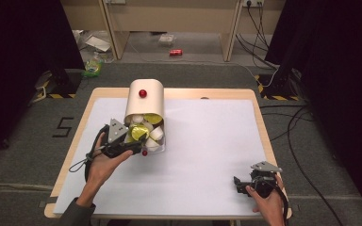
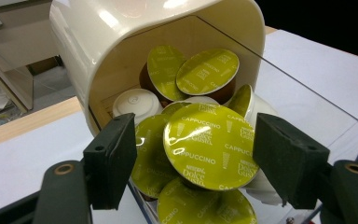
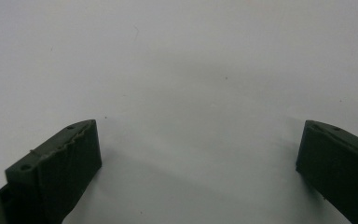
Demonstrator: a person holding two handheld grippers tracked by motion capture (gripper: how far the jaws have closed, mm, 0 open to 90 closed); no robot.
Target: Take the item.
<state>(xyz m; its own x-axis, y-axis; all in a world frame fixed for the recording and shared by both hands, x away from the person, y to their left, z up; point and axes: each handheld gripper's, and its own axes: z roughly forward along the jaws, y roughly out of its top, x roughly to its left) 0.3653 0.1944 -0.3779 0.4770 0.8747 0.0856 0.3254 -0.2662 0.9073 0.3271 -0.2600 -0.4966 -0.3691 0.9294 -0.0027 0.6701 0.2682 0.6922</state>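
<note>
Up close, the left gripper (image 2: 196, 154) has its jaws spread on either side of a green-lidded capsule (image 2: 209, 147) marked cappuccino, pads near its rim but whether they touch it I cannot tell; the capsule lies atop a heap of others in the clear drawer (image 2: 326, 116) pulled out of the cream holder (image 1: 144, 101), which sits toward the far left of the white mat (image 1: 207, 155); the right gripper (image 1: 245, 183) rests near the mat's near right corner, well apart from the holder, jaws wide and holding nothing, bare mat between them.
</note>
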